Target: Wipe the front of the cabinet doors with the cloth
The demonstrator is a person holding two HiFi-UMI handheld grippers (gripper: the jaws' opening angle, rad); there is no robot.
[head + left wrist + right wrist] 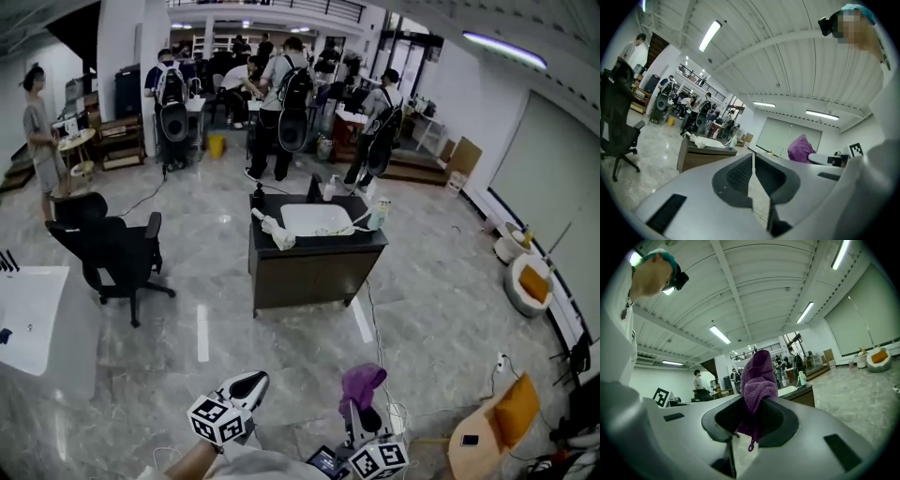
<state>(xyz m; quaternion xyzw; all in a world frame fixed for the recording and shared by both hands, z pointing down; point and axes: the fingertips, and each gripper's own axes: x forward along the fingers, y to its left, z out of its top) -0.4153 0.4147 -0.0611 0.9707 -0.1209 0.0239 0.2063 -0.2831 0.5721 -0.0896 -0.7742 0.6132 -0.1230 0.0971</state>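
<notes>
A dark cabinet (314, 277) with a white sink on top stands alone in the middle of the floor, its doors facing me, several steps ahead. The purple cloth (361, 382) is pinched in my right gripper (364, 403), low in the head view. In the right gripper view the cloth (758, 385) sticks up between the shut jaws, with the cabinet (801, 394) small behind it. My left gripper (246, 386) is shut and empty beside it. The left gripper view shows its jaws pressed together (753, 176), the cabinet (701, 157) far off and the cloth (802, 149) at right.
A black office chair (108, 253) stands left of the cabinet. A white table (33, 314) sits at the far left edge. A cable (375, 337) runs on the floor from the cabinet towards me. Several people stand at workstations behind. A small round table (483, 436) with an orange cushion is at right.
</notes>
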